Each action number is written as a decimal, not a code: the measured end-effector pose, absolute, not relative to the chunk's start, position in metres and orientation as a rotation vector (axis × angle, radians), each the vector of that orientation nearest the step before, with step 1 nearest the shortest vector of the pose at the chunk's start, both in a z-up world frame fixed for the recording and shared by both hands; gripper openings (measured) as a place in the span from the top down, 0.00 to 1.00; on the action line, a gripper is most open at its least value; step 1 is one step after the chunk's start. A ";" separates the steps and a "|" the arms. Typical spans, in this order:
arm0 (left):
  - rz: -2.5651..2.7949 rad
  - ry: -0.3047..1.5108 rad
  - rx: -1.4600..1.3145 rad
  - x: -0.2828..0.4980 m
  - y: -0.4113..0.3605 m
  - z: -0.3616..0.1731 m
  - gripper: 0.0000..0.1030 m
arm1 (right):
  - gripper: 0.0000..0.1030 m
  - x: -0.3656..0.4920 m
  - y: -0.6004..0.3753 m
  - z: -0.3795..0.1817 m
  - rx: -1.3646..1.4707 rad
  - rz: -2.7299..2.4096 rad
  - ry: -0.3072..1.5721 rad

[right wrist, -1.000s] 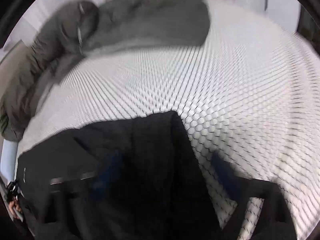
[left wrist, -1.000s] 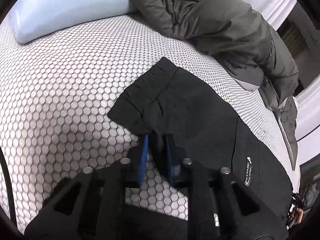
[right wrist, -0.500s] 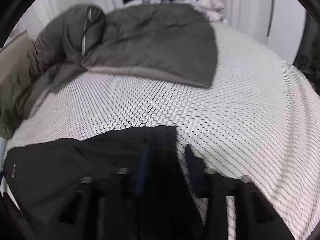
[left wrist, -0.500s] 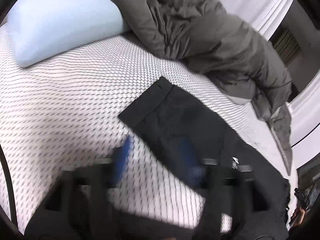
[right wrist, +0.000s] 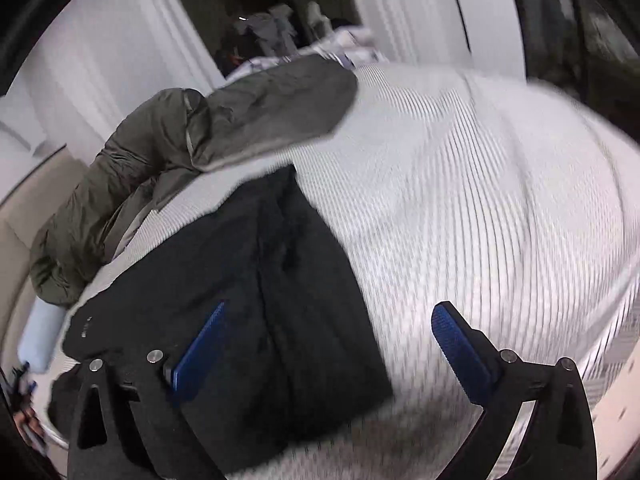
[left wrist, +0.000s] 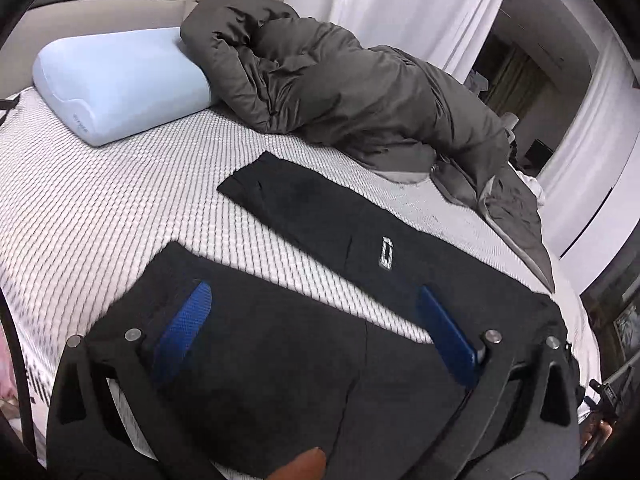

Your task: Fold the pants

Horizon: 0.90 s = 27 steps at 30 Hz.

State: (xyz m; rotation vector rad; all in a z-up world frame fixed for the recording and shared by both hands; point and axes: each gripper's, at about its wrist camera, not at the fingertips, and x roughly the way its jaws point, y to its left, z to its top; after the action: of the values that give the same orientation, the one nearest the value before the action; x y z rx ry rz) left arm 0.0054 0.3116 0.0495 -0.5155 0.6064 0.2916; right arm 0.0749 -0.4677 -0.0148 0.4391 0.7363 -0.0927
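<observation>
Black pants [left wrist: 320, 220] lie flat on the white mattress [left wrist: 100, 208], legs running toward 11 o'clock, pillow [left wrist: 116, 84] at 10, grey duvet [left wrist: 352, 88] at 12, while left gripper [left wrist: 316, 328] and right gripper [right wrist: 332, 340] gape wide, holding nothing.

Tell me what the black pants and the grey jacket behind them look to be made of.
Black pants: seemingly a thin matte woven synthetic; they lie flat with crisp edges and a small printed logo. Grey jacket: likely padded nylon-type shell with a faint sheen, puffy with soft rumpled folds.
</observation>
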 end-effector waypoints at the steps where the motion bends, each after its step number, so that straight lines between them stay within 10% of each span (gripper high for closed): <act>1: 0.293 0.609 -0.515 -0.002 0.307 0.047 0.01 | 0.01 0.069 -0.469 -0.026 0.486 -0.071 0.737; 3: 0.305 0.618 -0.531 -0.016 0.304 0.039 0.01 | 0.04 0.067 -0.472 -0.044 0.576 -0.014 0.739; 7: 0.359 0.656 -0.590 -0.035 0.318 0.019 0.01 | 0.34 0.078 -0.477 -0.061 0.672 -0.031 0.739; 9: 0.401 0.657 -0.606 -0.047 0.327 0.013 0.01 | 0.66 0.073 -0.471 -0.049 0.608 -0.038 0.721; 11: 0.432 0.664 -0.612 -0.054 0.338 0.006 0.01 | 0.72 0.056 -0.469 -0.032 0.536 -0.044 0.675; 15: 0.490 0.702 -0.629 -0.060 0.358 -0.012 0.02 | 0.67 0.052 -0.470 -0.044 0.459 -0.091 0.749; 20: 0.506 0.755 -0.665 -0.058 0.377 -0.036 0.16 | 0.21 0.029 -0.466 -0.032 0.450 -0.130 0.623; 27: 0.537 0.726 -0.604 -0.030 0.386 -0.034 0.73 | 0.19 0.017 -0.447 -0.009 0.371 -0.091 0.583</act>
State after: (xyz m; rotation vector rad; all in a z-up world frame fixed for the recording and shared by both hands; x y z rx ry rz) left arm -0.0305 0.3863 -0.0336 -0.6040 0.7258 0.5374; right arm 0.0174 -0.4470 -0.0093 0.3710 0.5835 -0.0912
